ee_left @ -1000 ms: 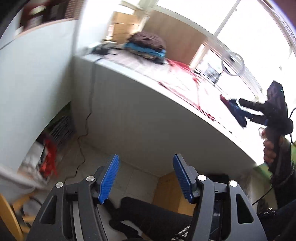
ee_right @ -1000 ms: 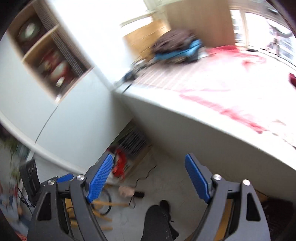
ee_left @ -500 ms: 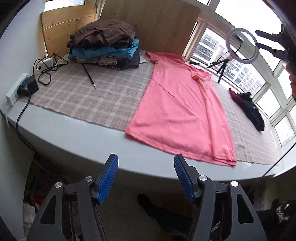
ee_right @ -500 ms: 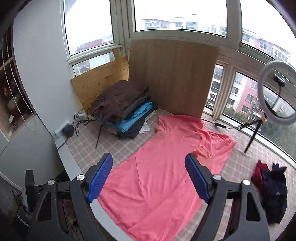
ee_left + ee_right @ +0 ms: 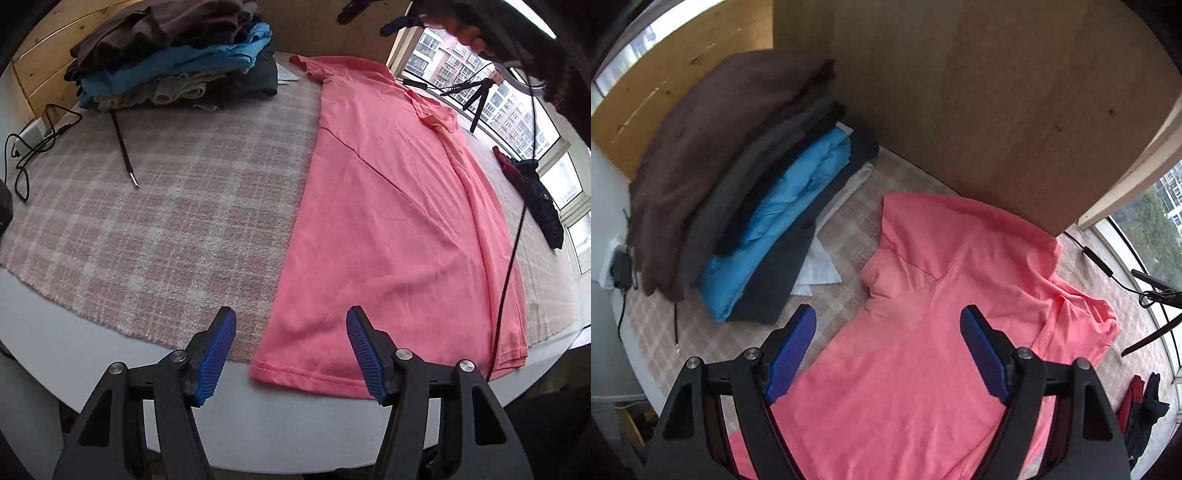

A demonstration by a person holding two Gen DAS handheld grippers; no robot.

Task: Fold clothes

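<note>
A pink shirt (image 5: 388,206) lies spread flat on a checked cloth (image 5: 147,221) that covers the white desk (image 5: 288,424). Its bottom hem hangs a little over the near edge of the cloth, and its collar and sleeves are at the far side, close to a wooden board (image 5: 979,103).

The left claw (image 5: 291,350) is above the near edge of the desk, just over the hem corner of the shirt. Its two blue fingers (image 5: 216,354) stand wide apart and hold nothing. The right claw (image 5: 888,354) is over the upper part of the shirt, near the left sleeve (image 5: 890,269). Its fingers are also wide apart and empty.

To the left of the shirt, near the wooden board, there is a pile of folded clothes (image 5: 173,55) with a brown piece on top and a blue one under it. The pile does not touch the shirt. A thin dark cord (image 5: 123,147) lies on the cloth in front of the pile. On the far right of the cloth, well apart from the shirt, a dark heap of clothes (image 5: 535,195) lies near the window. A black cable (image 5: 511,240) hangs across the right edge of the shirt in the left view.
</note>
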